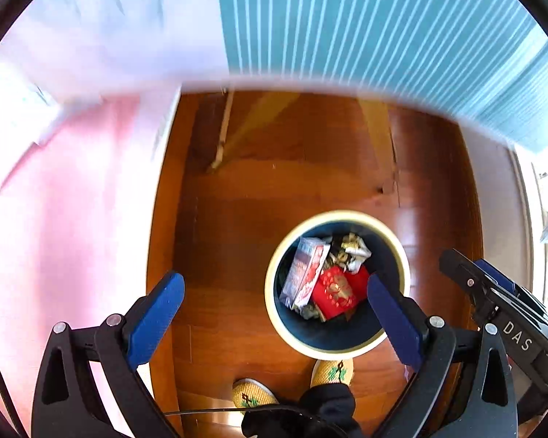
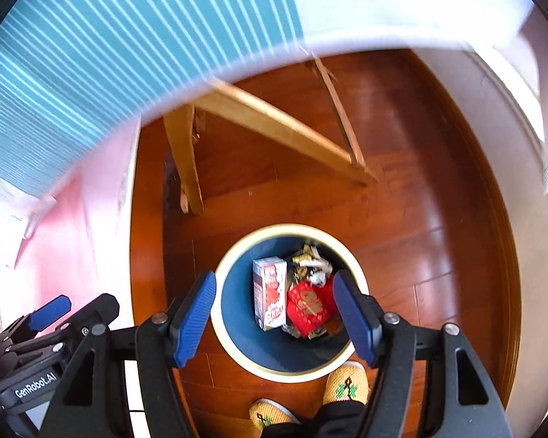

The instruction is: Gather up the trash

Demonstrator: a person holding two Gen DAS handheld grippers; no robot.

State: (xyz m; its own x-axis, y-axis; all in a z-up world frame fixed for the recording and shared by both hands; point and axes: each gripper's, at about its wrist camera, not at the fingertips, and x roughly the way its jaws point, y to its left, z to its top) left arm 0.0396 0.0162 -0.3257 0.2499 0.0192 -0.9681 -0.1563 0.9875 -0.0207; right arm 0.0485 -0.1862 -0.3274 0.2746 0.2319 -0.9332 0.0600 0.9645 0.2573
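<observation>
In the left wrist view the left gripper [image 1: 274, 314] points steeply down over a round trash bin [image 1: 270, 284] standing on the wooden floor [image 1: 230, 219]. Its jaws are spread wide with nothing between them; the bin's mouth shows through the gap, nearer the right-hand finger. The bin has a cream rim and a dark blue inside. In it lie a white and red carton [image 1: 305, 273] on the left, a red packet with gold print [image 1: 336, 290] in the middle, and crumpled wrappers [image 1: 350, 250] toward the far side. Beyond the bin bare floor runs up to the edge of a counter [image 1: 347, 36] covered with a teal striped cloth. Left of the bin the floor ends at a pink surface [image 1: 73, 200]. Just in front of the bin are the person's two yellow slippers [image 1: 332, 368]. The right gripper [image 1: 493, 292] shows to the right of the bin.

In the right wrist view the right gripper [image 2: 274, 314] hangs over the same bin [image 2: 223, 328], jaws apart and empty, framing the bin's mouth. The carton [image 2: 270, 292] stands on its end left of the red packet [image 2: 308, 308], with the wrappers [image 2: 310, 259] behind. Beyond the bin slant wooden legs [image 2: 274, 124] under the counter [image 2: 109, 36]. Right of the bin the floor [image 2: 420, 219] is open up to a pale wall base [image 2: 529, 219]. The left gripper [image 2: 51, 308] shows far left of the bin; whether its jaws are spread cannot be told here.
</observation>
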